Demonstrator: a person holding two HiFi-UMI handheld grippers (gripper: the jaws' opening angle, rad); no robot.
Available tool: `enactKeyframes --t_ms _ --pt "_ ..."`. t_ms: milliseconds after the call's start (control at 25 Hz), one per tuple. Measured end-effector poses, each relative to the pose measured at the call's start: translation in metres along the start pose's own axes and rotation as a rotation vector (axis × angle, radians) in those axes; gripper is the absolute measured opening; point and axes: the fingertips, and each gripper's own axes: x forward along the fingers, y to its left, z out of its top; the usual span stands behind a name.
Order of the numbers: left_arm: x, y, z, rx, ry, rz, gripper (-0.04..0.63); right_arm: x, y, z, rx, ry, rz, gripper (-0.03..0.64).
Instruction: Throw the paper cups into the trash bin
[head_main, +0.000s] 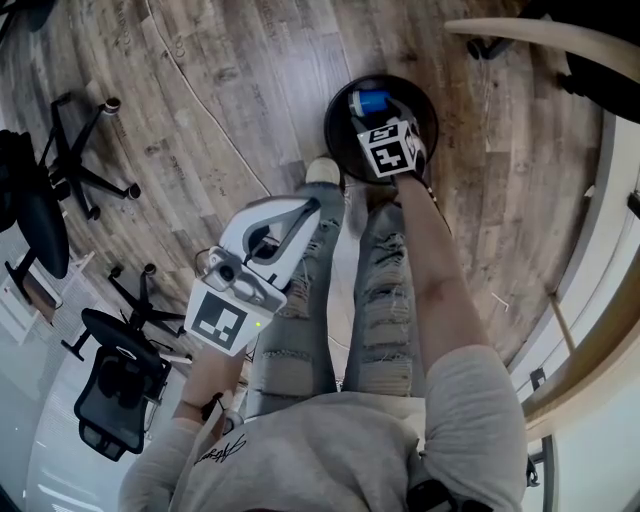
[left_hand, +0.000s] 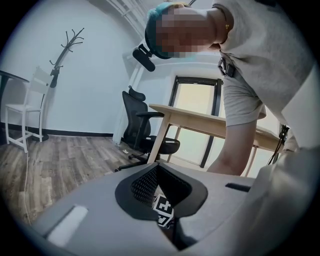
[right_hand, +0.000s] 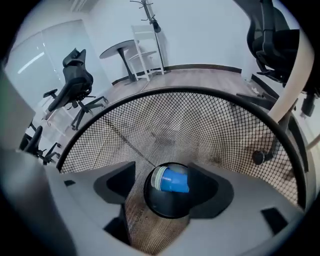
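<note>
1 blue paper cup already in the mesh trash bin; right hand-held gripper released, left hand-held gripper clenched empty.

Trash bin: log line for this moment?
right tool: open over trash bin | blue cup: lying on bin bottom | left tool: shut, empty

Wood-plank floor, black office chairs, pale wooden desk, white wall, coat stand
</note>
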Motion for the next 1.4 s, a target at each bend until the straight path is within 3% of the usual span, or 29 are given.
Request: enactKeyframes --t_ms 200,720,1400 --pt "0.004 -0.003 0.008 -0.001 -0.008 -0.01 0.003 -0.015 0.005 0.011 -0.006 -0.048 0.009 0.305" --pt "0.021 -0.013 0.053 0.025 -0.028 -0.039 0.003 -0.113 0.025 0.075 -0.014 -0.319 0.042 0.305" --pt "0.007 -0.017 0.112 0.035 -0.034 0.023 0.003 -0.286 0.042 0.165 0.02 -0.648 0.002 0.304"
